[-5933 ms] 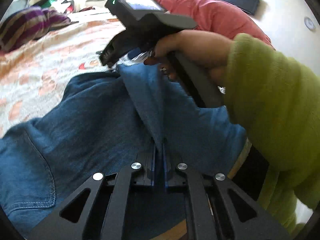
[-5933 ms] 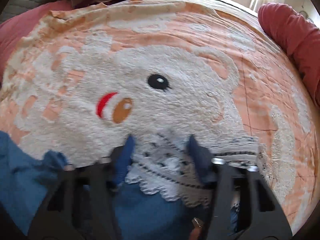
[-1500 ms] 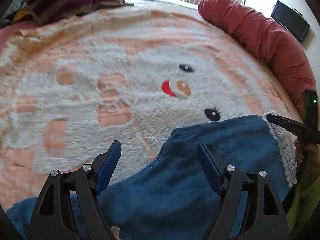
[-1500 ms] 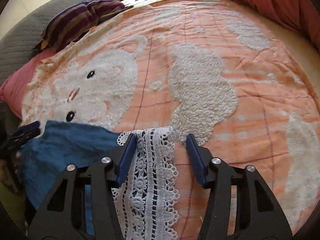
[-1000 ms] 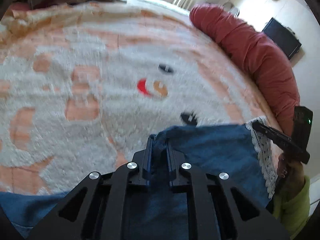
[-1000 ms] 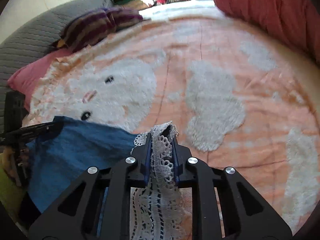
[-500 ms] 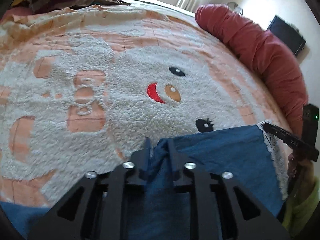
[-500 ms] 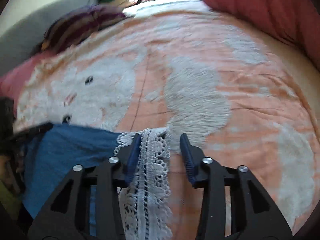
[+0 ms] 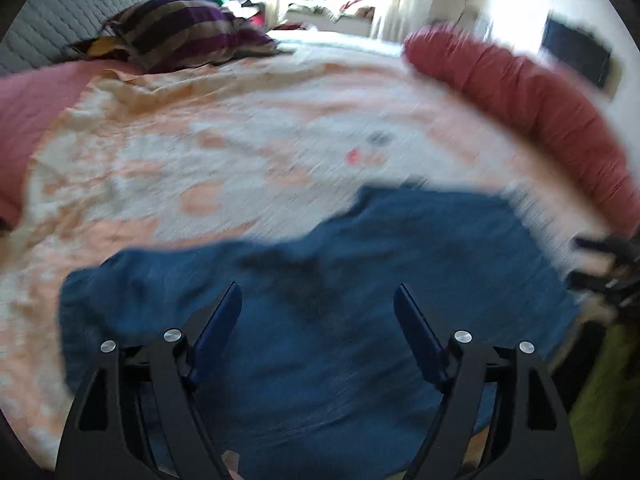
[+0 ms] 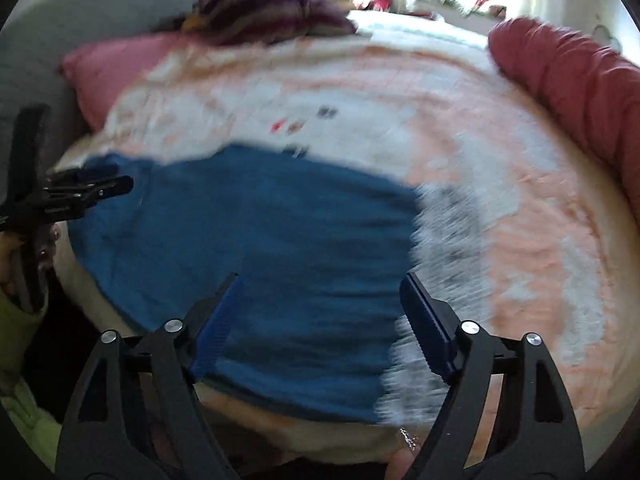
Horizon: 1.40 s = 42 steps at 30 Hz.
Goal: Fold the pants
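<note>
Blue denim pants (image 9: 360, 280), folded into a broad flat slab, lying on the near part of a bed, soft-weave and matte, with a darker smudge of shadow near the middle. White lace trim (image 10: 444, 248) along one end of the denim, openwork, smeared by motion blur.

Underneath, a fleecy bedspread (image 9: 160, 168), peach with woolly white patches and a cartoon face: a dark eye, a small red-and-orange mark. Plush, nubby pile, detail lost to blur.

Left gripper (image 9: 318, 320): black angular frame, silver rivets, blue ribbed pads, jaws opening and standing wide above the denim, nothing pinched between them. Right gripper (image 10: 320, 316): same build, jaws likewise opening and wide, poised over the lace end of the pants, pads not pressing on cloth.

At the far side, a striped pillow (image 9: 188, 28), purple and dark bands, plump. Pink quilted cover (image 9: 36, 108) at the left edge. Long red bolster (image 9: 540, 112), gathered and ribbed, along the right. Grey quilted headboard (image 9: 52, 16) behind.

A lime-green sleeve (image 10: 20, 320) at the edge of the right view, fuzzy knit.

No legible writing, brand or label anywhere.
</note>
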Each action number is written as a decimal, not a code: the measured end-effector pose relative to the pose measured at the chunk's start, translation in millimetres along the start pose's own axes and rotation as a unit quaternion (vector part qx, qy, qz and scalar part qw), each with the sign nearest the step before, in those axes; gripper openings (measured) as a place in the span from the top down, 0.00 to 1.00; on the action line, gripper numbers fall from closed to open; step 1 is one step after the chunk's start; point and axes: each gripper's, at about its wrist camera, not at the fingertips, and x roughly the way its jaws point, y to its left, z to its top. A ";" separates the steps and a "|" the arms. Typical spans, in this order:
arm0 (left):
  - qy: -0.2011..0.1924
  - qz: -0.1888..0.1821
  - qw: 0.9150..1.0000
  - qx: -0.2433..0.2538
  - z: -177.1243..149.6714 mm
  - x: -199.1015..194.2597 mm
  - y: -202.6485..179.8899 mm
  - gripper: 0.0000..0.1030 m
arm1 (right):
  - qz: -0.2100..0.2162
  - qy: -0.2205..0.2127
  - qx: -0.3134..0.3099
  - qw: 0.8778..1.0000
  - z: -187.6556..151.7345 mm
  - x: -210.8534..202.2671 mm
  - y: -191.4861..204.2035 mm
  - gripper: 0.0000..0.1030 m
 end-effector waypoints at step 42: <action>-0.039 -0.111 0.992 0.048 34.5 -58.8 -68.1 0.04 | -0.069 -0.092 0.177 0.977 -48.0 -89.9 -66.5 0.09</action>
